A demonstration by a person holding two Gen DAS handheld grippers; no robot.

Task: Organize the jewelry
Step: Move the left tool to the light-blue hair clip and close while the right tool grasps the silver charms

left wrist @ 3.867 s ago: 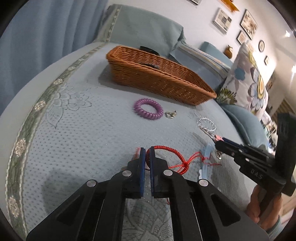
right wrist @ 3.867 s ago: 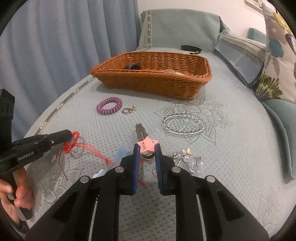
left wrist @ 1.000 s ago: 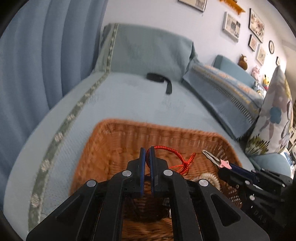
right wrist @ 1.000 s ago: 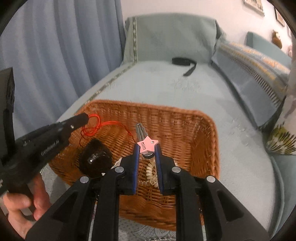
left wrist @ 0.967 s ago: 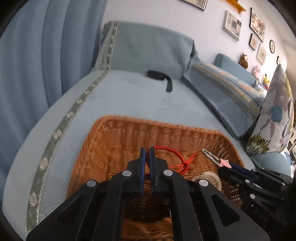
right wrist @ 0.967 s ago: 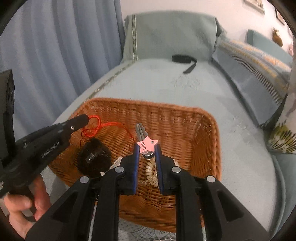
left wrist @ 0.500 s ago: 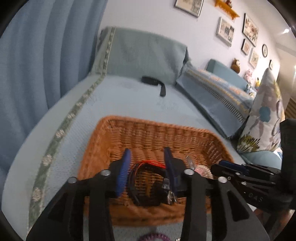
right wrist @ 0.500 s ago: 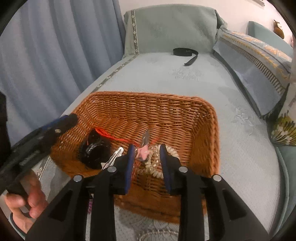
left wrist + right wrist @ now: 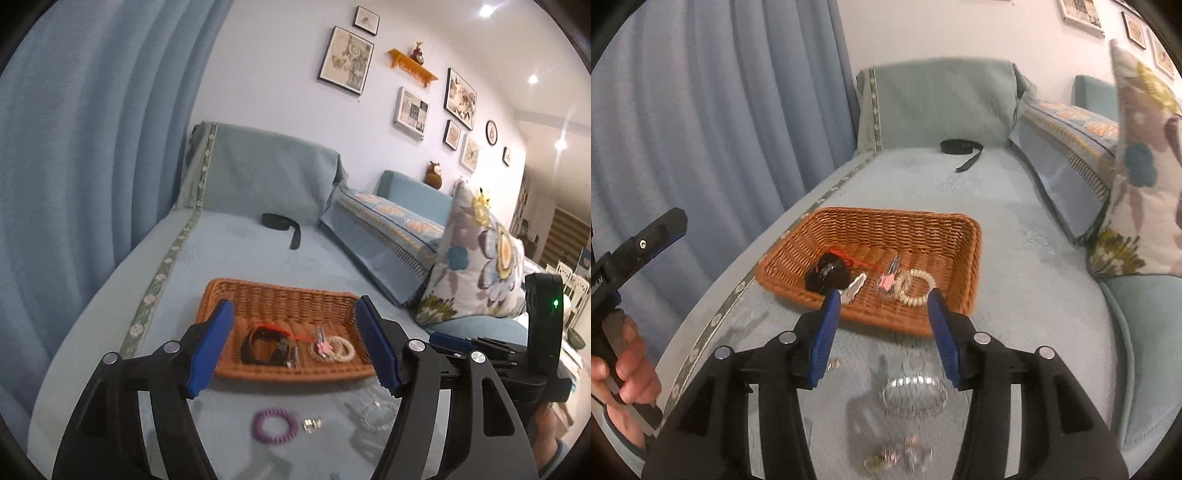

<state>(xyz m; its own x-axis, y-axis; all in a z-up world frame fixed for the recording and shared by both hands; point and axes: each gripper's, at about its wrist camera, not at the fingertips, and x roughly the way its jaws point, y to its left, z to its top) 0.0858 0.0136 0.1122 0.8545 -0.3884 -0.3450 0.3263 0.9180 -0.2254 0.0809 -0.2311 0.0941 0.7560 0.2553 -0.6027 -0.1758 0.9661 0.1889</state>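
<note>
Both the left gripper (image 9: 295,347) and the right gripper (image 9: 882,334) gape wide and empty. Ahead of them the shallow brown wicker basket (image 9: 975,236) holds a red cord, a pink clip and a cream coil. Below them, the purple spiral hair tie (image 9: 274,424) and clear bead bracelet (image 9: 914,397) lie flat on soft fabric; a pinch there could snag cloth or skid off beads.

Blue curtain (image 9: 92,147) — framed pictures (image 9: 345,61) (wall).
</note>
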